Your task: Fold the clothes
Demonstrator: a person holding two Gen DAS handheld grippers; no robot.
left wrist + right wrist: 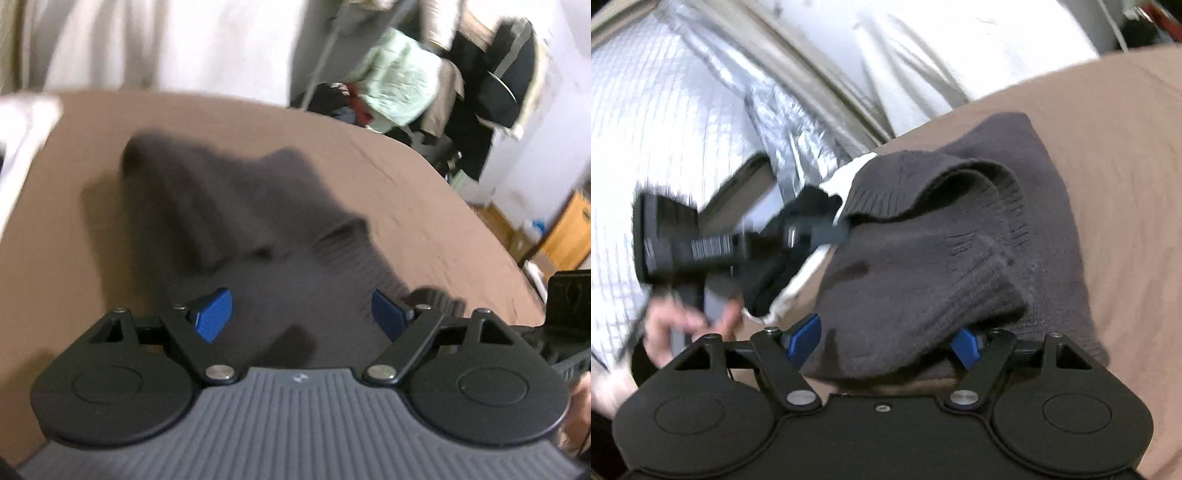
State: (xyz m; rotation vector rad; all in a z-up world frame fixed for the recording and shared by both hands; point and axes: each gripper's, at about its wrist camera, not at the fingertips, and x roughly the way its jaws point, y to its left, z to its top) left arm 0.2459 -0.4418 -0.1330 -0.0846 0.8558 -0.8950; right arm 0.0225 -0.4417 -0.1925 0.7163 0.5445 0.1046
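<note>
A dark grey knitted sweater (pixel 236 206) is lying bunched on a brown fitted bed sheet (pixel 388 173), its ribbed cuff and hem folded over the body of the garment. The left gripper (pixel 302 314) is hovering over the near edge of the knit, its blue-padded fingers (pixel 214 314) spread wide with nothing between them. In the right wrist view the right gripper (pixel 882 338) is also standing wide, its blue pads (pixel 803 338) sitting on either side of a hanging fold of the sweater without pinching it. The left gripper (pixel 812 232) is showing there side-on at the sweater's left edge, with the person's left hand (pixel 679 325) gripping its handle. White curtains (pixel 166 40) are hanging beyond the bed, and clothes on a cluttered rack (pixel 436 77) are standing to the right
</note>
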